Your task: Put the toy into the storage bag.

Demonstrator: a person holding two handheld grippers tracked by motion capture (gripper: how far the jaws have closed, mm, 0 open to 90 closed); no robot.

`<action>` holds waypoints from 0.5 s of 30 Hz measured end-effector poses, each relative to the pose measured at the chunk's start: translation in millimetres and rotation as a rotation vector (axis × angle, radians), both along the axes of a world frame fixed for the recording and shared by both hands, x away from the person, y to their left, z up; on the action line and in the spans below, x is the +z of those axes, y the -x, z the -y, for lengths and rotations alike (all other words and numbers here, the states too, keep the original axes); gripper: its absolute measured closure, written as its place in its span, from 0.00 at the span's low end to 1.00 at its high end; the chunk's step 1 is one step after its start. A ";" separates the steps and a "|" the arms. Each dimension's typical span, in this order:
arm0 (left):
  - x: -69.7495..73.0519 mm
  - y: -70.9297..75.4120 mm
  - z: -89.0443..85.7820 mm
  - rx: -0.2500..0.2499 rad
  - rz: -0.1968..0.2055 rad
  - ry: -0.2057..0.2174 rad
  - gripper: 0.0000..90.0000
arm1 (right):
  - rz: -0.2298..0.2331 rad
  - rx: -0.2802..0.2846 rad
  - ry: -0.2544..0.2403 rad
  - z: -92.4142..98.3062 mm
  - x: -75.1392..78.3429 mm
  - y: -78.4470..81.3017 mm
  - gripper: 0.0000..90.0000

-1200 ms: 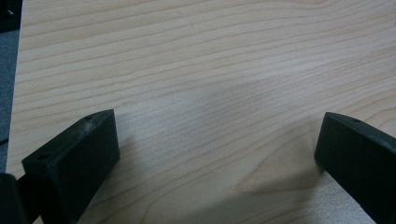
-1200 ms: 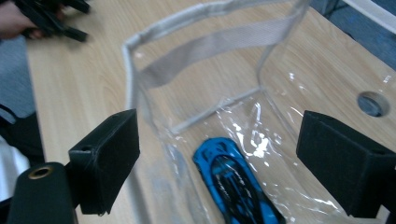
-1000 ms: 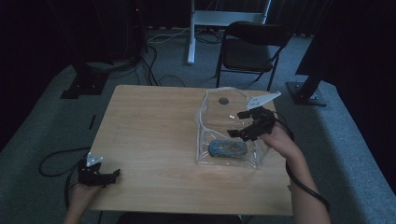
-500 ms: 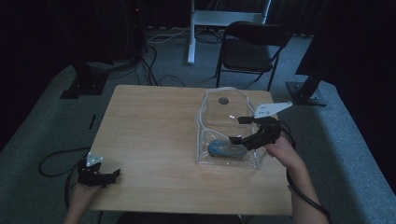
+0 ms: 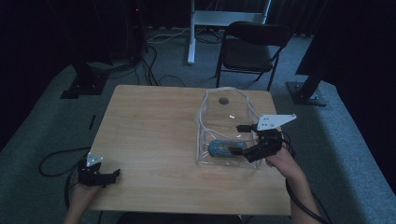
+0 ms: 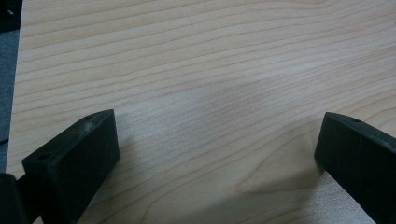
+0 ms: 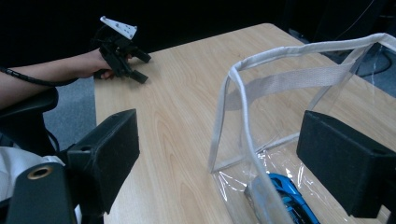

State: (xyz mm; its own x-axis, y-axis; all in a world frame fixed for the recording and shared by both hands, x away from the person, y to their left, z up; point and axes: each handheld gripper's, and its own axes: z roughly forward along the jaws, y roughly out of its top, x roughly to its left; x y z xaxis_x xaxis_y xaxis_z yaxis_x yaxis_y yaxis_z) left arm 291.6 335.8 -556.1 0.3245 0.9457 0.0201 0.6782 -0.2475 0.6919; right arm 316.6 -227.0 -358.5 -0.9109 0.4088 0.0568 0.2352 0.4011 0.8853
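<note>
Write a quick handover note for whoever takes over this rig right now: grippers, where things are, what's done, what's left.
Left gripper: open, holding nothing, resting at the table's near left corner.
Right gripper: open, jaws either side of the clear bag's near wall, gripping nothing.
Clear bag: stands open on the table's right side.
Blue object: lies inside the bag on its floor; looks already placed.
Left: probably withdraw the right gripper or close the bag.

Glossy clear-plastic bag (image 7: 299,135) (cloth-edged)
</note>
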 end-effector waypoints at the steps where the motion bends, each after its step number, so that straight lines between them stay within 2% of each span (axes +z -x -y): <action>1: 0.0 0.0 0.0 0.000 0.000 0.001 0.00 | -0.002 0.011 -0.006 0.1 -1.3 1.5 0.14; 12: 0.0 0.0 0.0 0.000 0.000 0.000 0.00 | -0.010 0.030 -0.019 -0.5 -17.5 15.9 0.14; 15: 0.0 0.0 0.0 0.000 0.000 0.000 0.00 | -0.019 0.039 -0.041 1.0 -21.2 18.5 0.14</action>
